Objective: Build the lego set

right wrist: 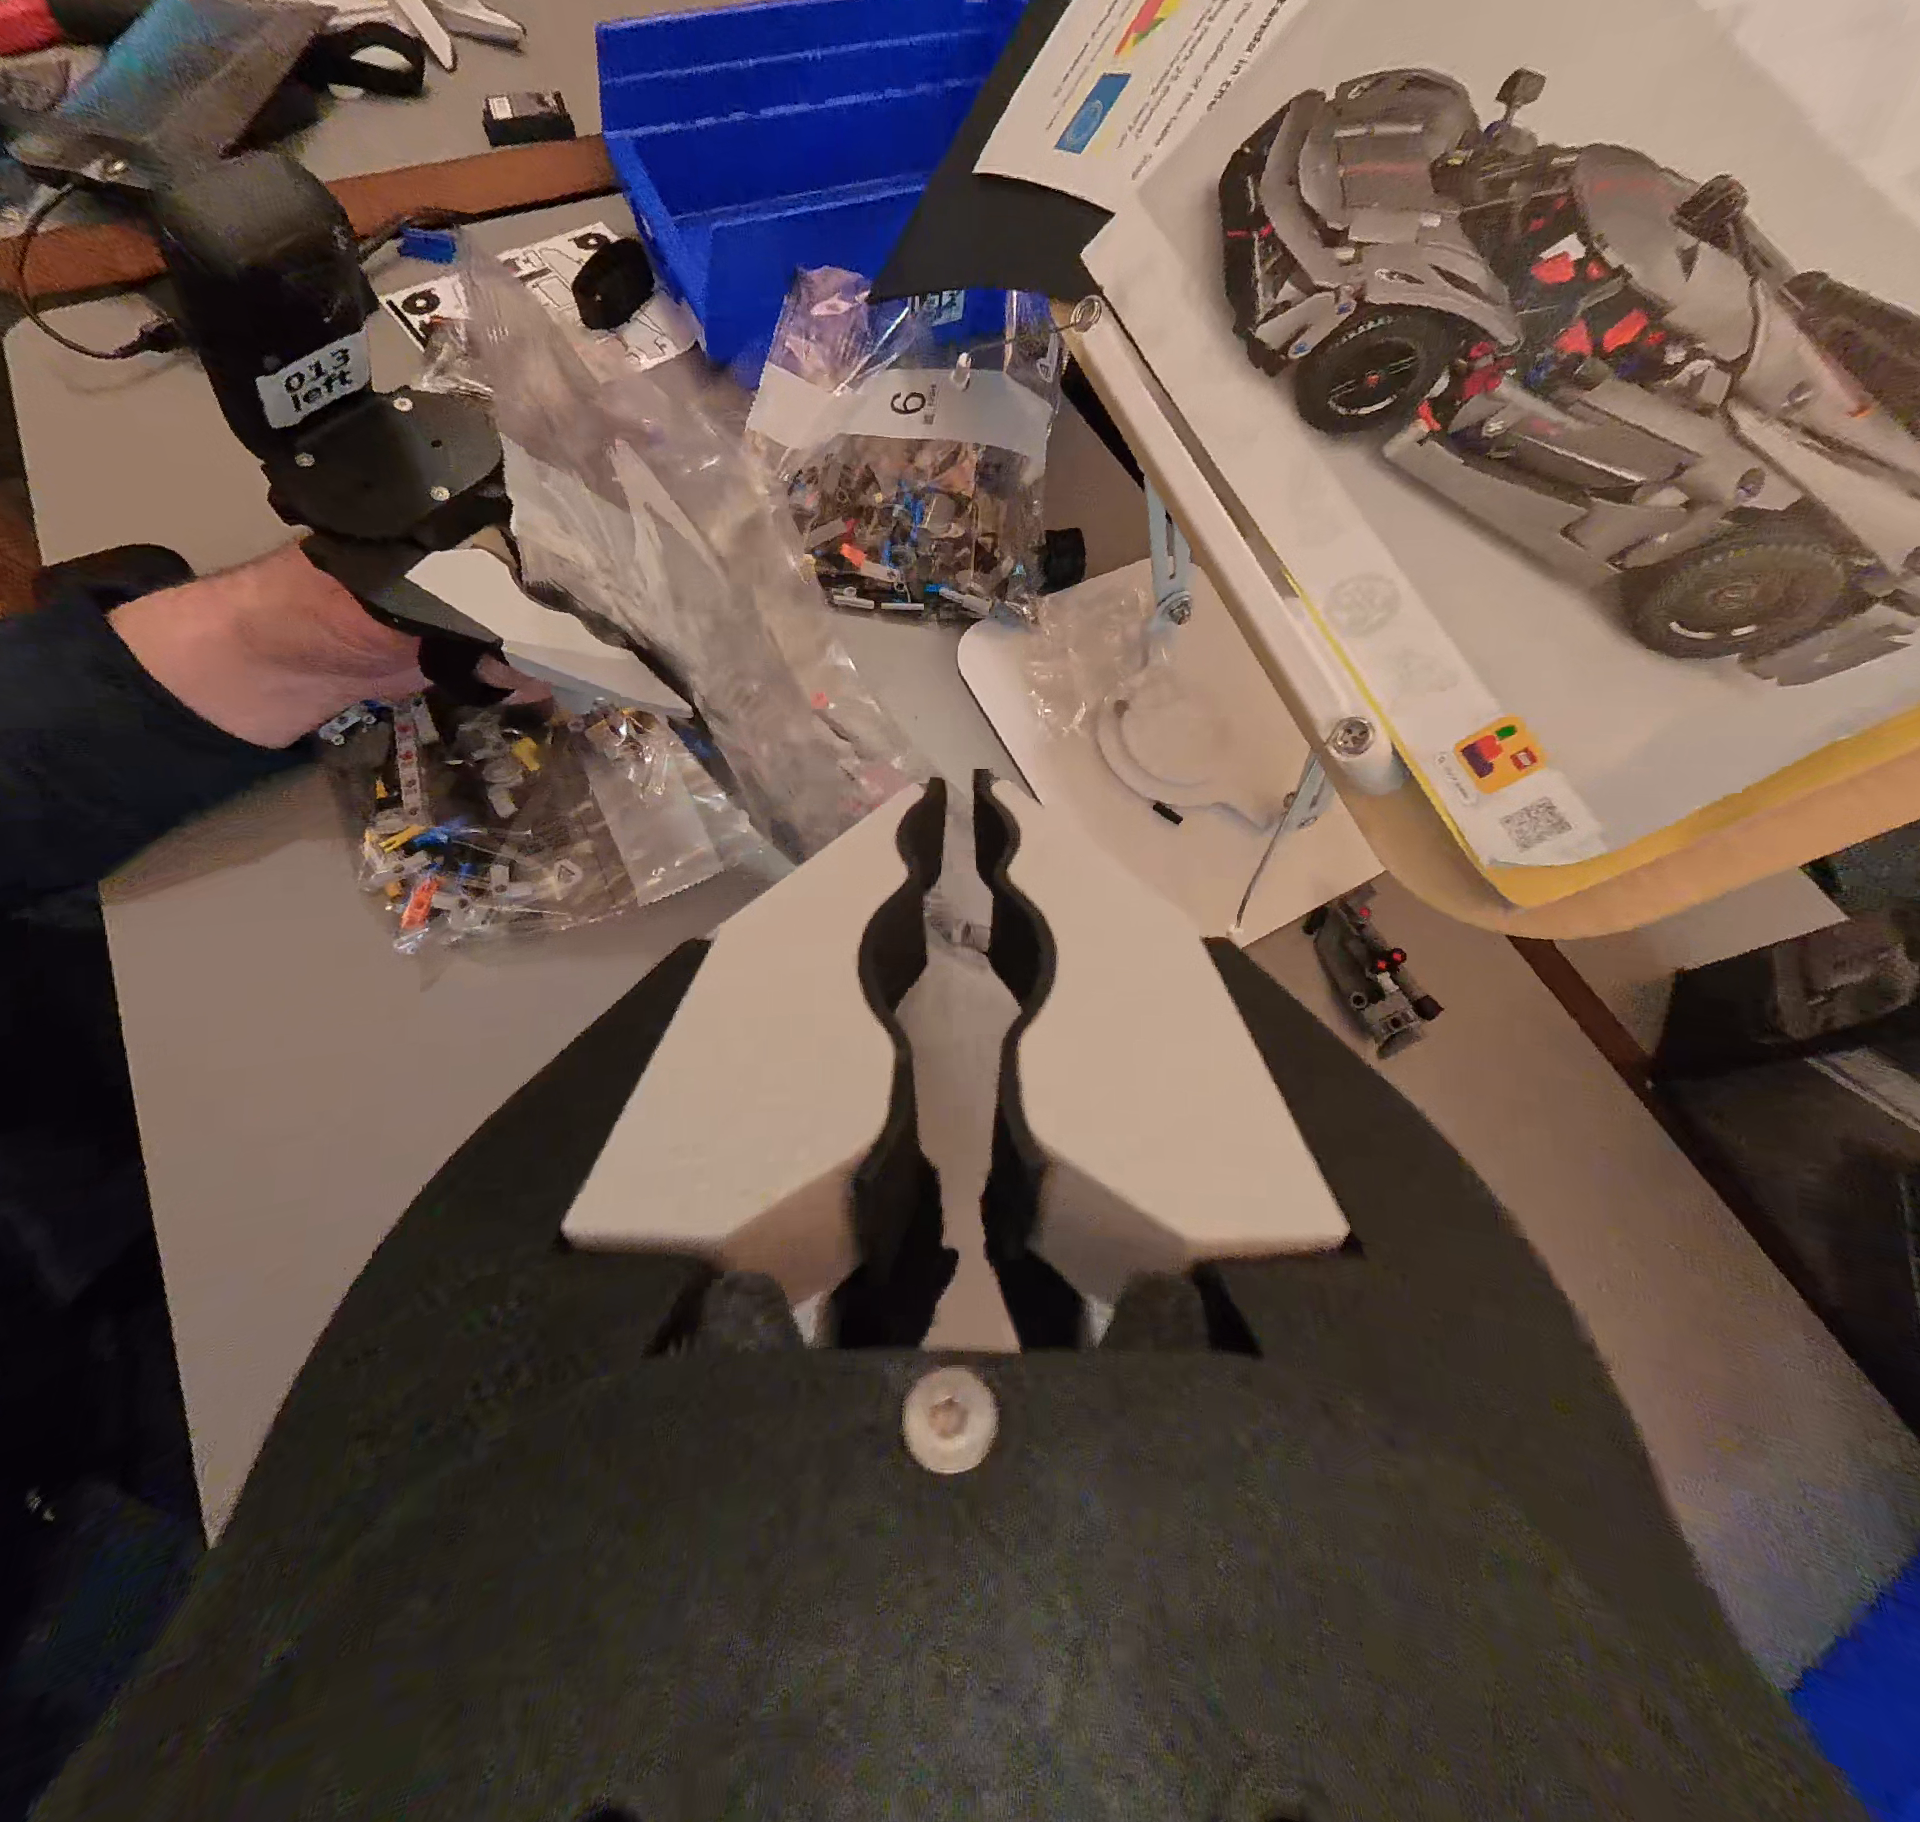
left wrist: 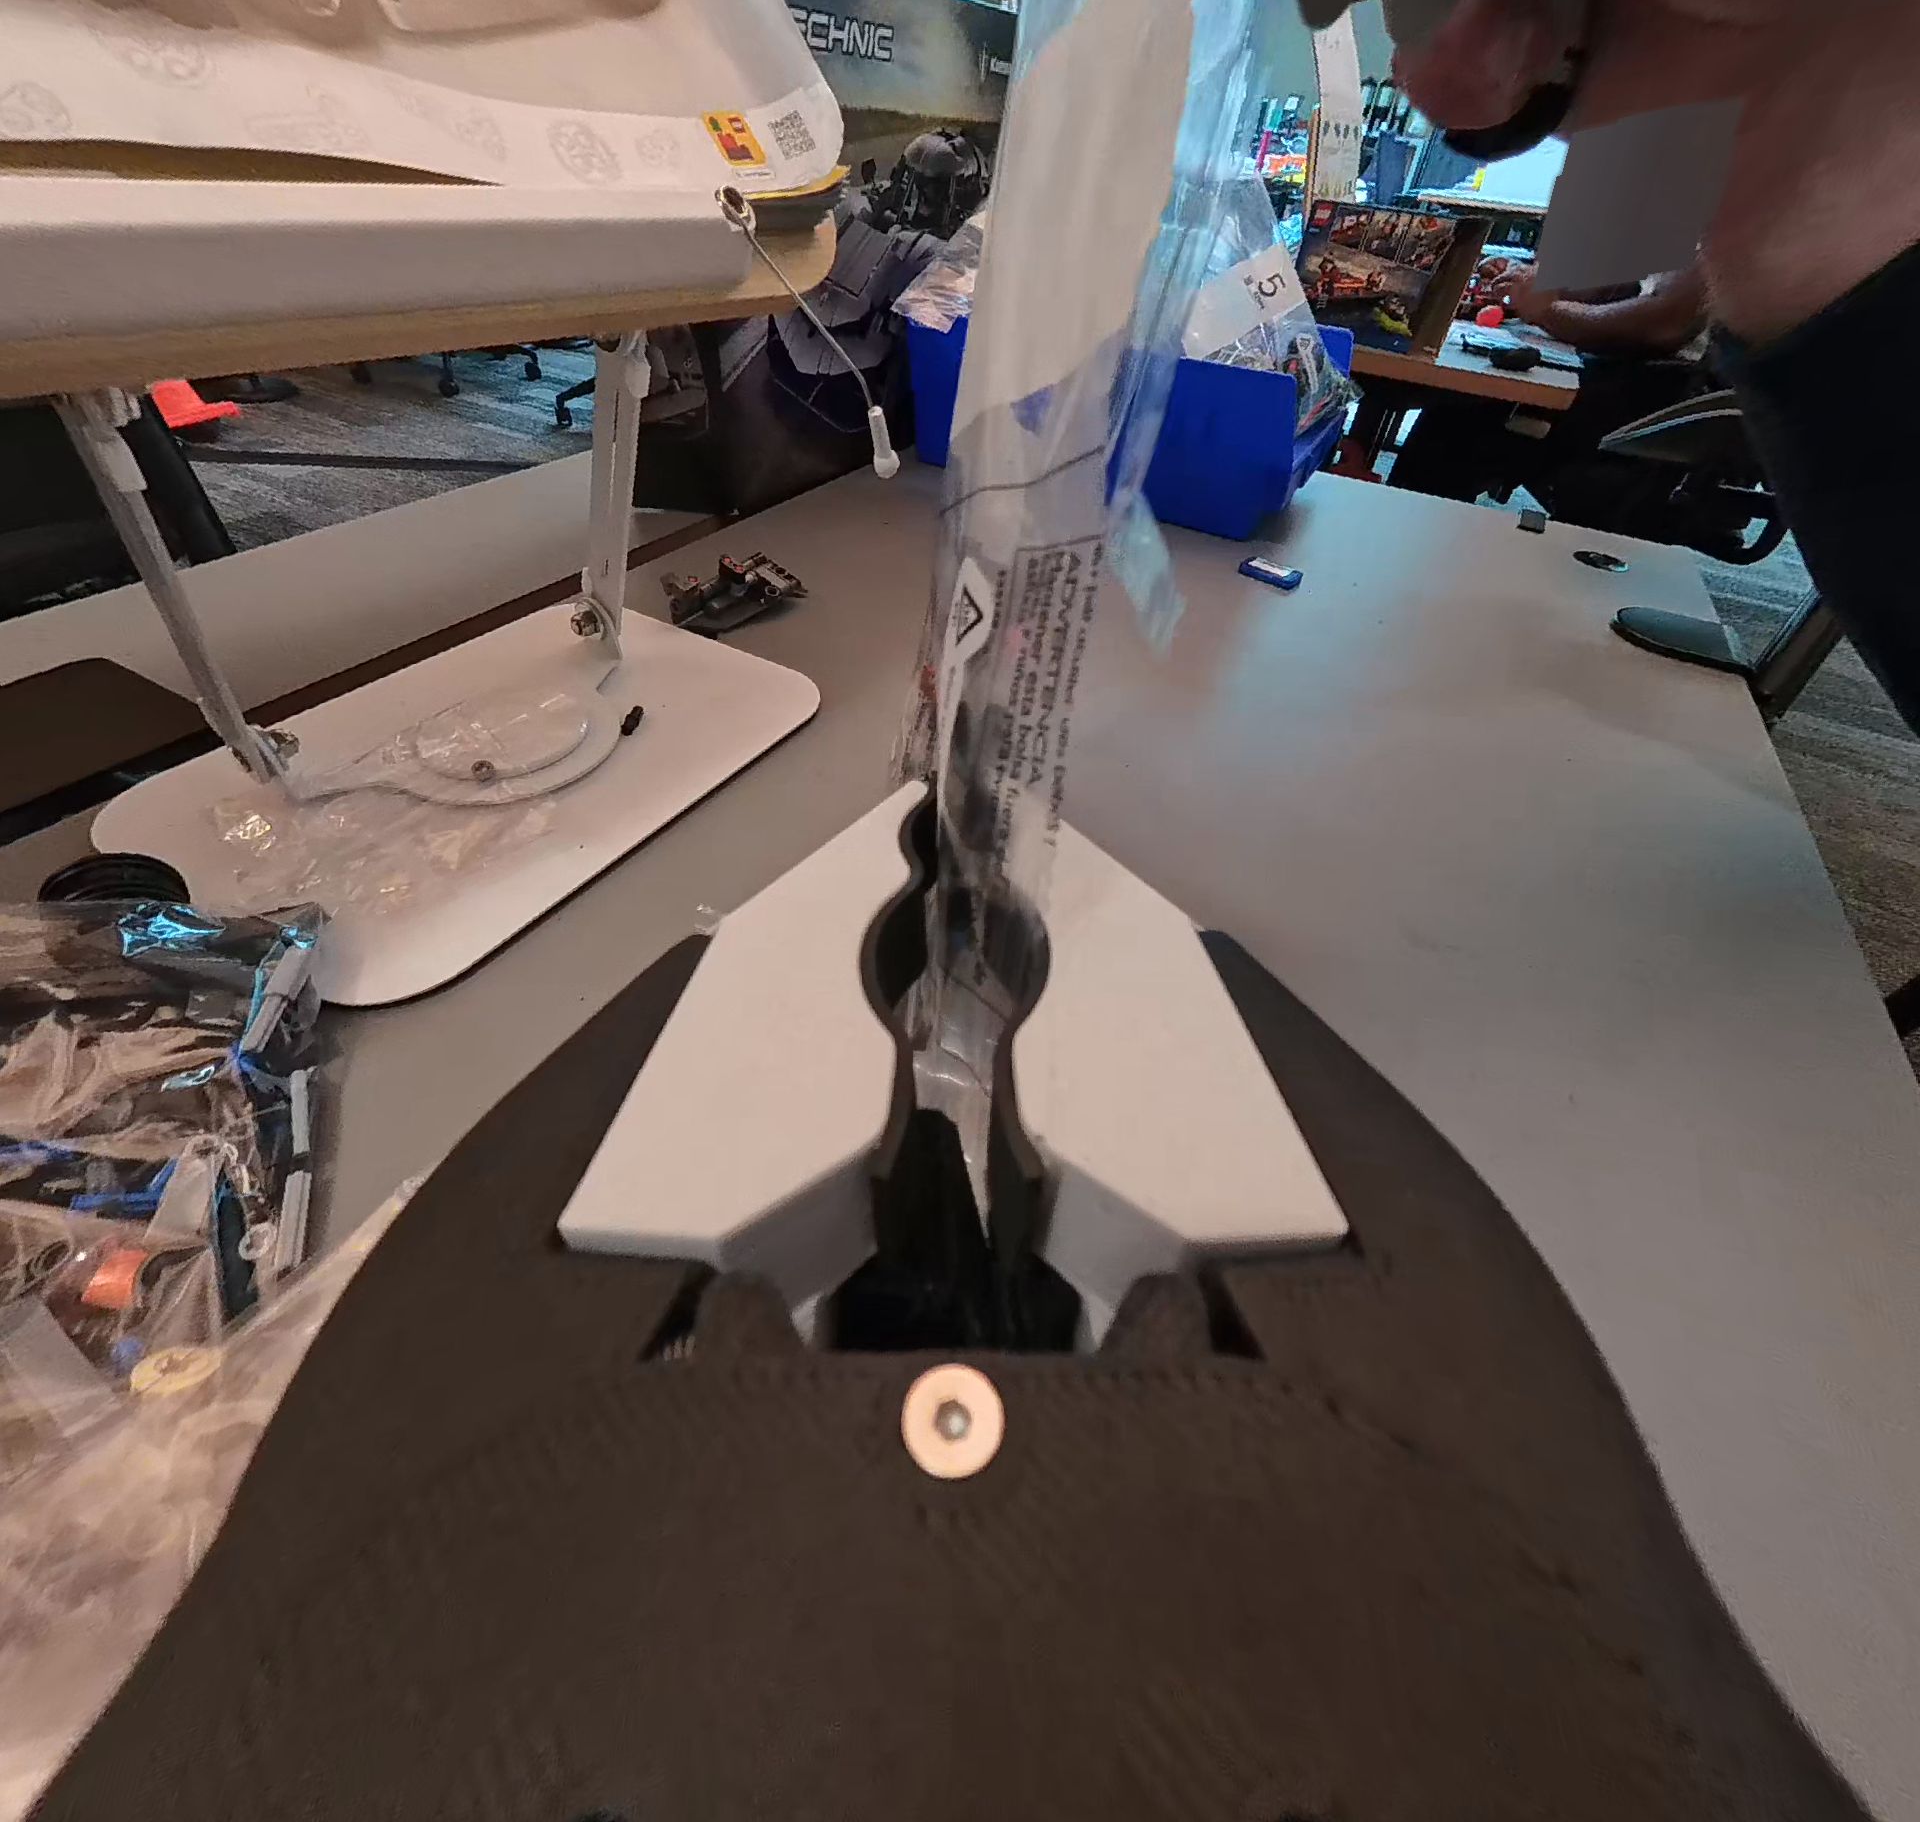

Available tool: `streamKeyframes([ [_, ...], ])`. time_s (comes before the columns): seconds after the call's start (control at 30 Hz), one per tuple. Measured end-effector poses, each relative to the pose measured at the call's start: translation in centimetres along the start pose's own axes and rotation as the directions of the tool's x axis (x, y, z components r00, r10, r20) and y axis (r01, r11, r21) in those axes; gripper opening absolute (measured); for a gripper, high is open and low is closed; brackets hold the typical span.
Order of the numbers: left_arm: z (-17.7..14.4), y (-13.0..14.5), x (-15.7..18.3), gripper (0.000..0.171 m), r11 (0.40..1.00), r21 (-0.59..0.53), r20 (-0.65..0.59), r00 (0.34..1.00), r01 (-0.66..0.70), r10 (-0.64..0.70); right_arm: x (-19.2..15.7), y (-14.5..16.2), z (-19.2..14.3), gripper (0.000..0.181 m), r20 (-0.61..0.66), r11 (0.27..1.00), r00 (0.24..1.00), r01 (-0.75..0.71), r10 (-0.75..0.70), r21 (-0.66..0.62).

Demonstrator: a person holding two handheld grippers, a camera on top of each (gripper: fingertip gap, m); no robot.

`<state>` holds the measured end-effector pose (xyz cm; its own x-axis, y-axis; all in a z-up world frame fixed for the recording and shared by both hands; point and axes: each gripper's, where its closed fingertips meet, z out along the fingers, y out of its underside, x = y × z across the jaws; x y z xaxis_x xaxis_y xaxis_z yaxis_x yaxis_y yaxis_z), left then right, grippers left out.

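While the left hand-held gripper [left wrist: 971, 816] pinches one end of a clear plastic bag [left wrist: 1049, 442] above the grey counter [left wrist: 1403, 837], the right hand-held gripper [right wrist: 961, 796] clamps the bag's other end, stretching it between them. Behind lie more bags of lego parts [right wrist: 914, 484], a blue bin [right wrist: 790, 141], and, rightmost, the instruction booklet [right wrist: 1558, 318] on its stand.

Grey tabletop [right wrist: 312, 1097] carries: blue plastic bin [right wrist: 790, 162], clear numbered parts bags [right wrist: 914, 484], white flat stand base [left wrist: 582, 733], small dark brick sub-assy [left wrist: 732, 583].
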<state>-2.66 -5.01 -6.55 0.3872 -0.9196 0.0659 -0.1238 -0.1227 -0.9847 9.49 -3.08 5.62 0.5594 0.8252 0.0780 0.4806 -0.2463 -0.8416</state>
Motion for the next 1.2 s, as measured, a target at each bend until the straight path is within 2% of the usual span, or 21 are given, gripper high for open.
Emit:
streamKeyframes([
  [0.07, 0.0, 0.0, -0.1, 0.002, 1.0, 0.001, 0.001, 1.0, 0.003, -0.003, 0.3, -0.4, -0.4, 0.0, -0.018, 1.0, 1.0, 0.002, -0.002, 0.031],
  [0.13, -0.1, 0.0, -0.1, 0.002, 1.0, 0.002, 0.002, 1.0, 0.004, -0.004, 0.7, -0.5, -1.1, 0.012, -0.029, 0.999, 0.999, -0.024, 0.025, 0.045],
  [0.3, -1.1, -0.8, -1.0, 0.002, 0.999, 0.038, 0.038, 0.999, 0.011, -0.013, 3.3, -1.2, -5.1, 0.015, -0.137, 0.974, 0.985, -0.078, 0.109, 0.212],
  [0.4, -2.6, -2.1, -2.1, 0.002, 0.994, 0.106, 0.087, 0.996, 0.011, -0.021, 6.4, 2.2, -5.4, 0.016, -0.229, 0.972, 0.956, -0.144, 0.186, 0.185],
  [0.47, -3.7, -2.9, -2.8, 0.002, 0.988, 0.152, 0.114, 0.993, 0.016, -0.034, 7.2, 5.1, -3.4, 0.019, -0.208, 0.974, 0.956, -0.183, 0.207, 0.13],
  [0.57, -5.4, -3.8, -4.2, 0.002, 0.979, 0.204, 0.165, 0.985, 0.016, -0.051, 6.1, 9.1, 1.9, 0.025, -0.087, 0.978, 0.974, -0.21, 0.211, 0.016],
  [0.6, -5.9, -4.1, -4.5, 0.002, 0.974, 0.227, 0.176, 0.983, 0.018, -0.059, 6.1, 10.2, 3.5, 0.028, -0.089, 0.976, 0.973, -0.217, 0.215, -0.015],
  [0.67, -6.9, -4.4, -5.2, 0.001, 0.97, 0.245, 0.202, 0.978, 0.002, -0.053, 5.0, 11.6, 6.9, 0.032, -0.069, 0.987, 0.988, -0.145, 0.14, -0.07],
  [0.77, -8.2, -4.0, -6.5, 0.001, 0.97, 0.242, 0.232, 0.971, -0.005, -0.053, 3.1, 12.2, 12.0, 0.036, -0.068, 0.995, 0.998, 0.004, -0.011, -0.102],
  [0.87, -9.2, -3.5, -7.7, 0.002, 0.97, 0.244, 0.249, 0.966, 0.006, -0.069, 3.1, 11.7, 15.7, 0.039, -0.115, 0.993, 0.992, 0.039, -0.052, -0.109],
  [1.0, -10.5, -3.4, -8.9, 0.002, 0.966, 0.259, 0.272, 0.958, 0.013, -0.086, 6.2, 12.0, 19.3, 0.051, -0.219, 0.989, 0.976, -0.05, 0.019, -0.136],
  [1.13, -10.9, -3.1, -9.2, 0.002, 0.969, 0.247, 0.276, 0.957, 0.016, -0.086, 8.5, 13.1, 21.2, 0.051, -0.271, 0.97, 0.951, -0.196, 0.151, -0.146],
  [1.2, -10.9, -3.2, -9.2, 0.002, 0.97, 0.244, 0.271, 0.959, 0.014, -0.082, 9.1, 13.4, 21.8, 0.05, -0.294, 0.966, 0.941, -0.216, 0.167, -0.142],
])
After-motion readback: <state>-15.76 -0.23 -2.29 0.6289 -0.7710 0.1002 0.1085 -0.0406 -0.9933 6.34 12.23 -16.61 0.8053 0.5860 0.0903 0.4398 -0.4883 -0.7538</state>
